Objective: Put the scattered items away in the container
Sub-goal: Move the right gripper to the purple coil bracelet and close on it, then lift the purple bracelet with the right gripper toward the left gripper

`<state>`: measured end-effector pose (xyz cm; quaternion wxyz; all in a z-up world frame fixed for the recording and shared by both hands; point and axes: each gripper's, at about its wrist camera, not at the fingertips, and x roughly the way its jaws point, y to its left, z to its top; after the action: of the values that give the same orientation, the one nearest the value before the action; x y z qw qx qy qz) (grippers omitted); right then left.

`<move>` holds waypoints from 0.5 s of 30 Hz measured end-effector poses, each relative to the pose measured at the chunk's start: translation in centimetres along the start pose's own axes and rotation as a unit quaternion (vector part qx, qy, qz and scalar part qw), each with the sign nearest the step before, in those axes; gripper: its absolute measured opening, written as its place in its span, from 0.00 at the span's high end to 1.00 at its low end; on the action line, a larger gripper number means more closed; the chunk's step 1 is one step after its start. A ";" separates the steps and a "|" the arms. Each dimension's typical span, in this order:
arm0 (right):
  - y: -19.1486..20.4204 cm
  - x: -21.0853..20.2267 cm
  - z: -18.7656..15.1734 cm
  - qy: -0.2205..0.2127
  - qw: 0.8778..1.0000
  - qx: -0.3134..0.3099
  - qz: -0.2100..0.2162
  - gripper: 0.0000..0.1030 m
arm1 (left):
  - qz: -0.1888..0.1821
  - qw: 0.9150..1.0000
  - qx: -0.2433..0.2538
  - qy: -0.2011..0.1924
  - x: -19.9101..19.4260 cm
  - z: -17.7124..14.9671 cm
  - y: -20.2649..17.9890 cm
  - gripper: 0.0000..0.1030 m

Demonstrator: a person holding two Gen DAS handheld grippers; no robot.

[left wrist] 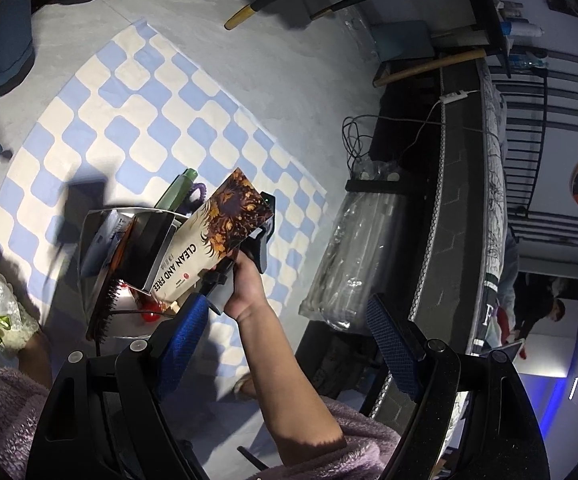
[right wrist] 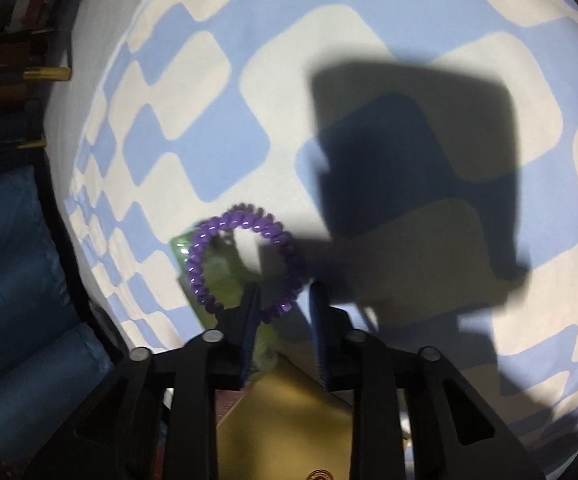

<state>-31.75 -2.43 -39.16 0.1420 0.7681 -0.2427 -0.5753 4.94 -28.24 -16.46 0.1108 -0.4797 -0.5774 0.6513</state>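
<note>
the left gripper [left wrist: 295, 326] has a black plastic frame with long cut-out slots, round silver pivot pins and two fingers [left wrist: 393, 346] faced with blue mesh-textured pads. the right gripper [right wrist: 285, 300] is built the same: black frame, grey pins, thin blue-padded fingers [right wrist: 251, 320]. the person wears a fluffy lilac fleece sleeve [left wrist: 353, 440] pushed back from the forearm.

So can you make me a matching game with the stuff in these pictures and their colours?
Things:
1. hair tie
2. rug
3. hairbrush
4. bottle

Colours:
A. green
B. purple
C. blue and cream checks
D. dark brown

Pairs: 1-B, 2-C, 3-D, 4-A
</note>
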 end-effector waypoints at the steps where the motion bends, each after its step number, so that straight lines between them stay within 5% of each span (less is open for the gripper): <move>1: -0.3 0.0 0.1 0.000 1.000 0.005 0.005 0.91 | 0.000 1.000 0.001 0.002 0.0 0.1 0.1 0.22; 8: -2.7 -1.7 -1.1 -0.008 0.998 -0.032 -0.045 0.92 | 0.007 1.000 -0.003 0.012 0.4 0.0 0.1 0.22; 15: -11.6 -5.8 -5.7 -0.003 0.996 -0.028 -0.088 0.92 | 0.035 0.999 0.027 0.017 1.2 -0.5 -1.5 0.22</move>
<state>-25.21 10.05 -38.51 0.1113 0.7803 -0.1583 -0.5947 4.10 -26.67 -15.70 0.1107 -0.5074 -0.5404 0.6620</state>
